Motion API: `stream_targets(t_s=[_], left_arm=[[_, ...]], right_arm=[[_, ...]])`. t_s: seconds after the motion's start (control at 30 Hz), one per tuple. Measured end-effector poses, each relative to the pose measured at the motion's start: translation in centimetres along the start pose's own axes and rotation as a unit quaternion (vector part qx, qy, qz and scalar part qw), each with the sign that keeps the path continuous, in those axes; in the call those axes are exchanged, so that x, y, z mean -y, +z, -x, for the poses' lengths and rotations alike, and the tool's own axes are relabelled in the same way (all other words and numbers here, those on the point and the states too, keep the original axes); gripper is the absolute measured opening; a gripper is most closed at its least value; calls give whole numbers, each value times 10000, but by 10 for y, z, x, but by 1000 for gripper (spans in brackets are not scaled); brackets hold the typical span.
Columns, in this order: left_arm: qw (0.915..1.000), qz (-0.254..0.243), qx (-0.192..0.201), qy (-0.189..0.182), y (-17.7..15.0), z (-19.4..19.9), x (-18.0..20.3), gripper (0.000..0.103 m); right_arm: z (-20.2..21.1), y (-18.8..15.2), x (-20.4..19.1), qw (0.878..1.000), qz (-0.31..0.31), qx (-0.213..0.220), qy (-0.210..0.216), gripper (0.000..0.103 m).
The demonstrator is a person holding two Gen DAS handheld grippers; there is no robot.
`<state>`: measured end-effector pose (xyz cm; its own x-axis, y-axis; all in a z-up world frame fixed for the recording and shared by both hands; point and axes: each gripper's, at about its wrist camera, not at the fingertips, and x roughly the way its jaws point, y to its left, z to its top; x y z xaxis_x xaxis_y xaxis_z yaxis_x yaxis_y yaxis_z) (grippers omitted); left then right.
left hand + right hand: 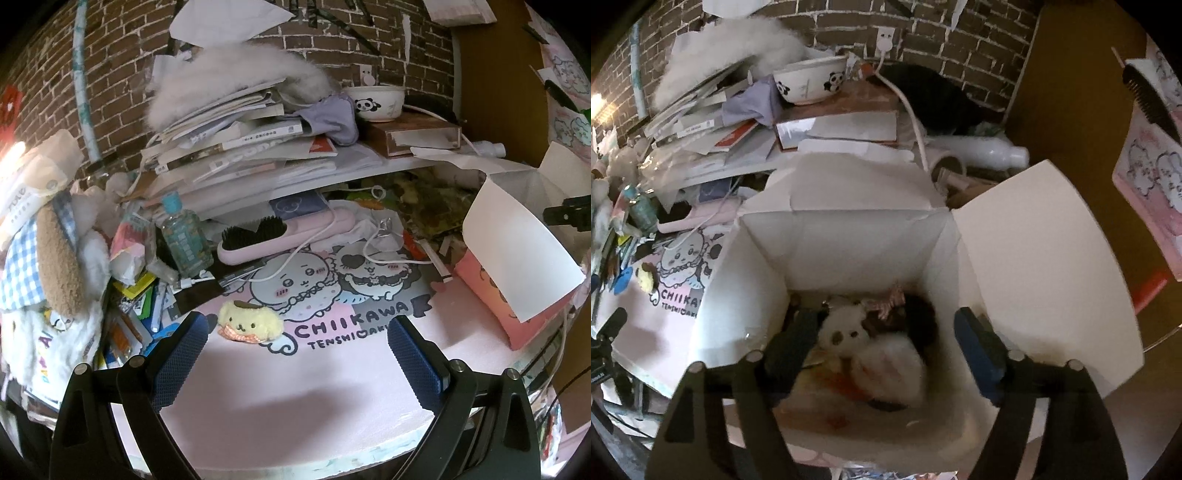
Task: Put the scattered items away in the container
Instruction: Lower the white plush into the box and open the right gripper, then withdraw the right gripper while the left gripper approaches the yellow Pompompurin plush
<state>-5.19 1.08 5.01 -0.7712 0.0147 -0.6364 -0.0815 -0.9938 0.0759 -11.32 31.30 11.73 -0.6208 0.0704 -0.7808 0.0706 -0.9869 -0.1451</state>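
Your left gripper (295,354) is spread wide and empty; the yellow plush (250,324) lies just ahead of its left finger, so closing now would miss it. Your right gripper (882,343), also apart and empty, hangs over the open box (1034,266), where it could catch a flap.

The right gripper (886,343) hangs over an open white box (849,236), jaws spread wide with nothing between them. Inside the box lies a white plush toy (846,332) among other soft items. Left of the box, a small yellow plush (647,279) sits on the pink mat (639,325). A panda-print bowl (809,79) rests on stacked clutter behind.
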Motion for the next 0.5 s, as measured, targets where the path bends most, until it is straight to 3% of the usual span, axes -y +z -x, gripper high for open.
stream_targets(t_s=[0.2,0.43,0.5], left_arm=[[9999,-2,-106,46,-2,-6,-4,98],[9997,169,-130,-69,-6,-12,-21,98],[9997,173,-148,10,-8,-14,-26,97]], right_arm=[[31,-2,-13,9981,-9,592,142,76],[71,-5,-73,9878,402,1360,640,76],[72,-6,-95,9853,616,1440,690,66]])
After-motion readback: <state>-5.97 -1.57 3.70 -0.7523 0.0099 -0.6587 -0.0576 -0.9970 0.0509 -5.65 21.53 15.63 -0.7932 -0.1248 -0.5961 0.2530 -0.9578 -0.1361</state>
